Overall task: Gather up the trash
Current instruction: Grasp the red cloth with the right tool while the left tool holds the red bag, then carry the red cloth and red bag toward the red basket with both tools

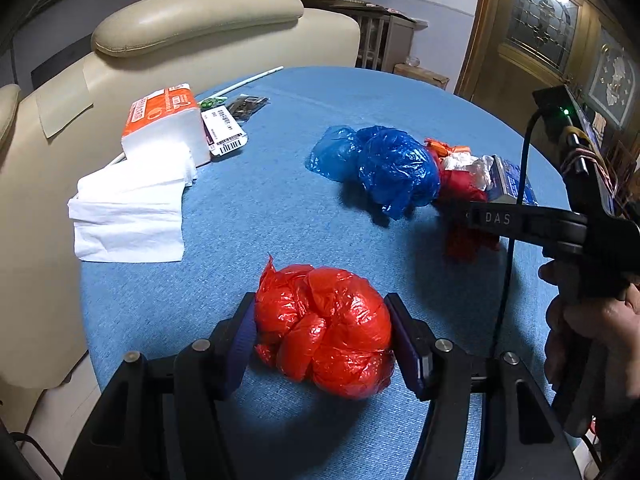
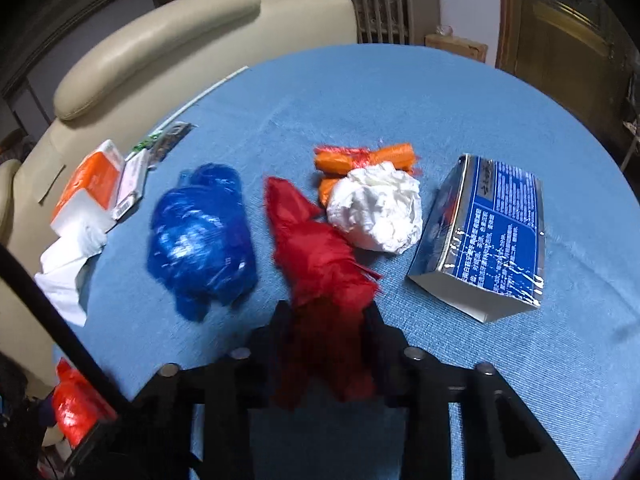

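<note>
On blue woven tablecloth [image 1: 280, 200]: left gripper [image 1: 324, 340] clamps crinkly orange-red plastic bag ball [image 1: 326, 328]; right gripper [image 2: 326, 320] pinches dark red crumpled plastic bag [image 2: 316, 256].

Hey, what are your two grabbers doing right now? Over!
Left gripper shut on red bag. Right gripper clamped on dark red wad. Blue bag alongside, clear.

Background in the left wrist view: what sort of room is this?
Probably a home living or dining room: a cream leather chair stands behind the round table in a blue cloth, and a wooden door with leaded glass is at right.
</note>
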Demonstrator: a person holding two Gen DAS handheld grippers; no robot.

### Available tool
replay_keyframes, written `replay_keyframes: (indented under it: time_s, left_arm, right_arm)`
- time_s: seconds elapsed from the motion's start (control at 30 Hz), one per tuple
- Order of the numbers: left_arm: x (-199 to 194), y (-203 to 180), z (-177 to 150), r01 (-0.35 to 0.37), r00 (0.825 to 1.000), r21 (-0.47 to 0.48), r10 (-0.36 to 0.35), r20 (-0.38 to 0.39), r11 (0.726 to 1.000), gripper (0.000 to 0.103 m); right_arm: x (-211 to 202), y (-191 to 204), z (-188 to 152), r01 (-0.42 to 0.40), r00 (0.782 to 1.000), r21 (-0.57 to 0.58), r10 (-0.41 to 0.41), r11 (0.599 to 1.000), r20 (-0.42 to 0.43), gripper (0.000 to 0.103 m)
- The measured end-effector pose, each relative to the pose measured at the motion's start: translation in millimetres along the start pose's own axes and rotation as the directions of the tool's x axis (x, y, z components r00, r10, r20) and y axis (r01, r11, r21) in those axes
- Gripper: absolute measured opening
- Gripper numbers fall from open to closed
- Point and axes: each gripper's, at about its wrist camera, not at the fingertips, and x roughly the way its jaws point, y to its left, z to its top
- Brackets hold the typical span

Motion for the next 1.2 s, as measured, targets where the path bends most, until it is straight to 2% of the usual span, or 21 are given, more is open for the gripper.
replay_keyframes:
  time_s: [0.1, 0.73, 1.2]
  left_arm:
    - [-2.8, -1.8, -0.1, 0.001, 1.000, 0.006, -0.001, 0.007, 1.000, 0.064]
    - [-23.3, -59.4, -9.4, 0.010, 1.000, 0.112, -0.012, 0.020, 0.994, 0.064]
    - [-28.4, -81.0, -14.9, 0.000, 1.000, 0.152, -0.003, 0.016, 0.988, 0.064]
  right_arm:
    - [-5.8, -2.2, -4.0, -0.015, 1.000, 0.004, 0.015, 1.000, -0.002, 0.027]
    - [-107.1, -68.5, -101.4, -0.059, 0.994, 0.161, 0.043, 0.985, 0.105, 0.027]
    - [-126.0, -80.9, -125.5, -0.059, 0.992, 0.175, 0.038, 0.983, 0.123, 0.027]
